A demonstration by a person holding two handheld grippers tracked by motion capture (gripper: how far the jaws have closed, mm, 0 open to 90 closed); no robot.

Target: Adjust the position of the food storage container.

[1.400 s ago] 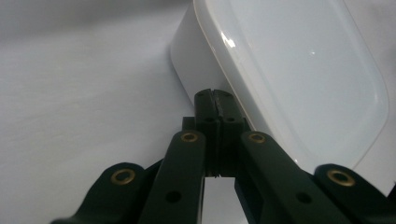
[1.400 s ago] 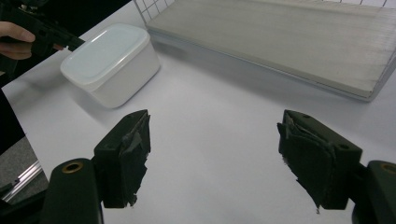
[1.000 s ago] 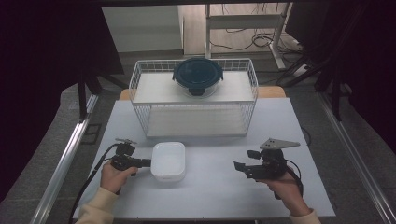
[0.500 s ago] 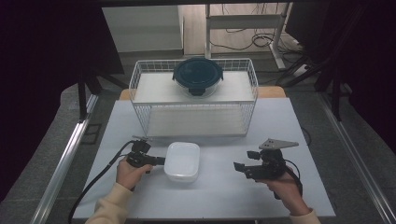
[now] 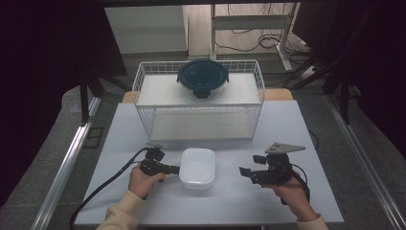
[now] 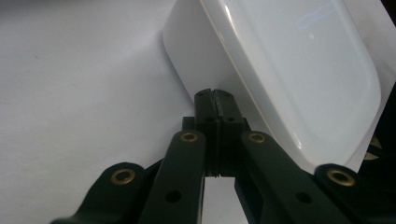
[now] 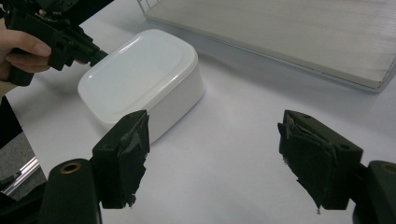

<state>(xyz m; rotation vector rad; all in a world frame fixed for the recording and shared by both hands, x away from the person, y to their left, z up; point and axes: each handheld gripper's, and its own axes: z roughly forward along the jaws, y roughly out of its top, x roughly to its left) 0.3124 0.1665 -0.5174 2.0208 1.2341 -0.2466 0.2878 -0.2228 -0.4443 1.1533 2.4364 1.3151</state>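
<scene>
A: Fig. high view. Where's the box point(image 5: 197, 167)?

B: White, rounded, lid on. It sits on the table point(image 5: 230, 201), front centre, just ahead of the rack point(image 5: 198, 103), between the two grippers.

A: L. gripper point(image 5: 176, 169)?

B: Held in the person's left hand point(image 5: 142, 181), level w/ the table, tips at the box's left wall. In the left gripper view, the jaws are clenched together w/ nothing between them; tips touch or nearly touch the box wall point(image 6: 205, 70). Can't tell which. Cable trails off the front-left edge.

A: So not grasping the box?

B: No. Jaws closed on themselves, beside the box, not around it. In the right gripper view, the same closed tips point(image 7: 95, 55) meet the box's far corner.

A: R. gripper point(image 5: 244, 172)?

B: Held in the right hand point(image 5: 289, 191), right of the box and apart from it, pointing toward it. In the right gripper view, the jaws stand wide, released, pads point(image 7: 133, 140) worn and ragged; bare table between them. Box point(image 7: 142, 79) lies ahead, nearer the left jaw in that view.

A: Rest of the scene?

B: Wire rack w/ two levels at the table's far side. A dark round container point(image 5: 203, 79) w/ lid rests on the top shelf, centre. Lower shelf point(image 7: 299, 32) edge shows in the right gripper view, behind the box. Grey plate point(image 5: 285, 147) sits atop the R. gripper.
</scene>
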